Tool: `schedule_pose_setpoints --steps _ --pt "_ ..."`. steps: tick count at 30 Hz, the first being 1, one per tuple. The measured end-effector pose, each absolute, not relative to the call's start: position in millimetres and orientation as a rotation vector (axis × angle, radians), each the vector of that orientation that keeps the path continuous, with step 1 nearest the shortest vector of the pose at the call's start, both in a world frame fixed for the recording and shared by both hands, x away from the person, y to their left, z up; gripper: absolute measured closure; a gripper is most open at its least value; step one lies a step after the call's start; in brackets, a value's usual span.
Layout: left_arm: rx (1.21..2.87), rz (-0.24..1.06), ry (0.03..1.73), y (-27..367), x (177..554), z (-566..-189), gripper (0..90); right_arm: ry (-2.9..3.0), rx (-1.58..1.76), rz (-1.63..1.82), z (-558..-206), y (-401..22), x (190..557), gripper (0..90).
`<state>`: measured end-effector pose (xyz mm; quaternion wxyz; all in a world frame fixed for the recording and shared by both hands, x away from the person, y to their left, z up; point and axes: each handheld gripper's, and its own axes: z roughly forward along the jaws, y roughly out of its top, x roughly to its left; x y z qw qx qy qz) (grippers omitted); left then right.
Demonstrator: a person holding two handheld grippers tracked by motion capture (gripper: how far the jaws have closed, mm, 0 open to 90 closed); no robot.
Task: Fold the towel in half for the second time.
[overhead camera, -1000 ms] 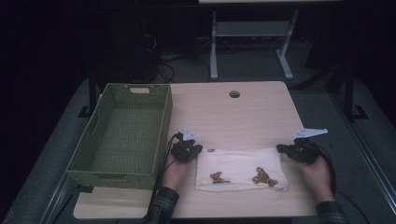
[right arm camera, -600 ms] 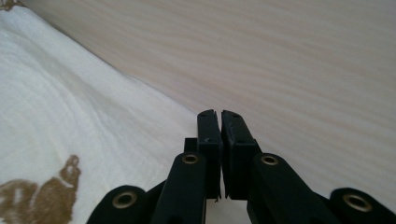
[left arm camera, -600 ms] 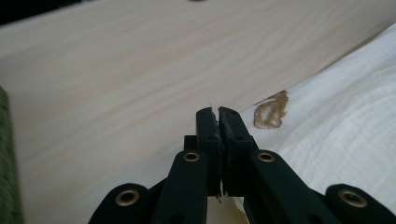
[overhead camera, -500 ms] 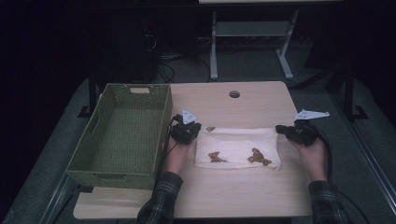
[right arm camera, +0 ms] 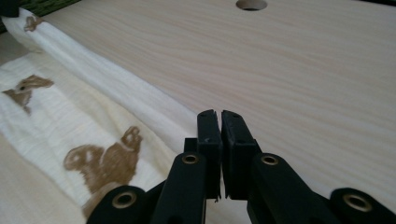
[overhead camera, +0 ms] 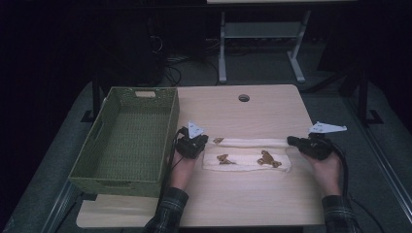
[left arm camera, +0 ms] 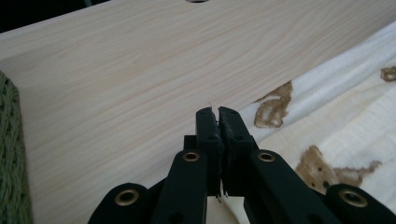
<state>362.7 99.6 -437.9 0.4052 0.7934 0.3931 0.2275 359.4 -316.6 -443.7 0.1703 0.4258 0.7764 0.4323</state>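
Cloth (overhead camera: 248, 156) between both grippers, edge pinched in closed fingers (left arm camera: 208, 126).

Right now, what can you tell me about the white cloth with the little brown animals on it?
The cloth is soft-looking white fabric printed with small brown animals. It lies flat on the wooden table, folded into a long strip with its far edge rolled over. The green basket sits to its left. The left hand-held gripper is shut on its left end, the right hand-held gripper on its right end.
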Motion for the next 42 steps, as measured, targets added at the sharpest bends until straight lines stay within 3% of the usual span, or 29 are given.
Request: schedule_pose_setpoints --steps 24,42 --pt "2.049 0.593 0.944 103 309 -439 87.6 2.287 1.138 1.142 -446 -311 314 86.7" --pt "2.109 0.521 0.969 102 300 -465 86.0 2.382 1.165 1.051 -462 -304 303 85.5"
